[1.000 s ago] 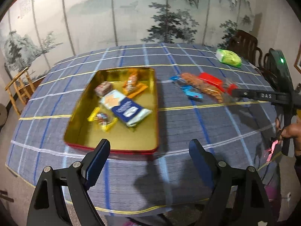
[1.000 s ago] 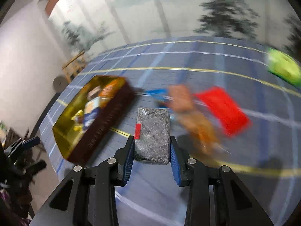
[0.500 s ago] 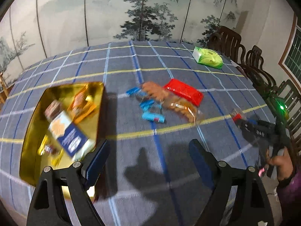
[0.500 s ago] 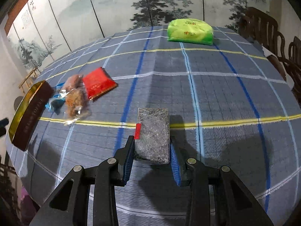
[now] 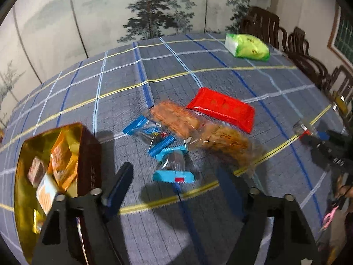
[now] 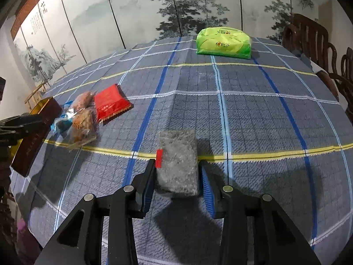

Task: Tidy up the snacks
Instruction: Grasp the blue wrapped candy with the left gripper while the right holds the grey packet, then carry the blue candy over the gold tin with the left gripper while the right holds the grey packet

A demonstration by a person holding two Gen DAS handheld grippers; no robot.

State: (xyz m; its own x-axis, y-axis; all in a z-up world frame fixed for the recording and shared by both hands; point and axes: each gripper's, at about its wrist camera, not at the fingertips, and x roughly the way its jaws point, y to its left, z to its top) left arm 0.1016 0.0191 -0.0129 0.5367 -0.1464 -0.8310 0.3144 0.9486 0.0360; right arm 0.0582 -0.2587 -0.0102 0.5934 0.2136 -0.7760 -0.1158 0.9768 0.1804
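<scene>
Tablecloth [image 6: 253,114]: woven plaid | grey packet [image 6: 177,161]: crinkled, rectangular, speckled

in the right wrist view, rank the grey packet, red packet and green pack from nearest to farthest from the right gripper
1. Grey packet: sits between the fingers of the right gripper, whose jaws have just been opening, with a gap at the right pad.
2. Red packet: off to the left, mid-table, beside the cookie bags.
3. Green pack: far edge of the table, slightly right.
</scene>
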